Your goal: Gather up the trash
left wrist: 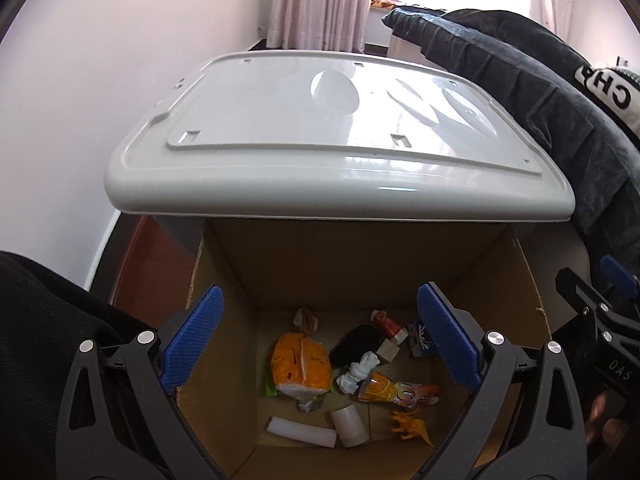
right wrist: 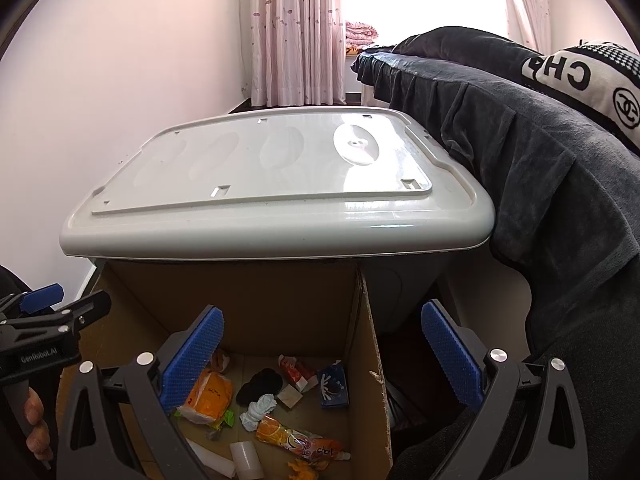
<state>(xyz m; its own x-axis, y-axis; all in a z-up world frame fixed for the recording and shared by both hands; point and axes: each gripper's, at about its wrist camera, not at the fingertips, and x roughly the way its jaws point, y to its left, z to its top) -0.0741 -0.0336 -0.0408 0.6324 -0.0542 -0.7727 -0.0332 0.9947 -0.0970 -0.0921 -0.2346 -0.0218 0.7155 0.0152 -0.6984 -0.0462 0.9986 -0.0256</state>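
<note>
An open cardboard box (left wrist: 320,256) (right wrist: 368,320) stands on the floor and holds several pieces of trash: an orange bag (left wrist: 300,364) (right wrist: 210,396), a white crumpled tissue (left wrist: 358,372) (right wrist: 260,406), an orange snack wrapper (left wrist: 396,392) (right wrist: 296,440), a white cup (left wrist: 348,424) (right wrist: 246,458), a black lump (left wrist: 356,344) (right wrist: 260,384), and a blue carton (left wrist: 420,340) (right wrist: 332,386). My left gripper (left wrist: 320,344) is open and empty above the box. My right gripper (right wrist: 320,356) is open and empty over the box's right wall.
A grey plastic bin with a shut lid (left wrist: 320,136) (right wrist: 272,184) stands just behind the box. A bed with a dark cover (left wrist: 540,112) (right wrist: 540,160) lies to the right. A white wall is on the left, curtains (right wrist: 296,32) at the back.
</note>
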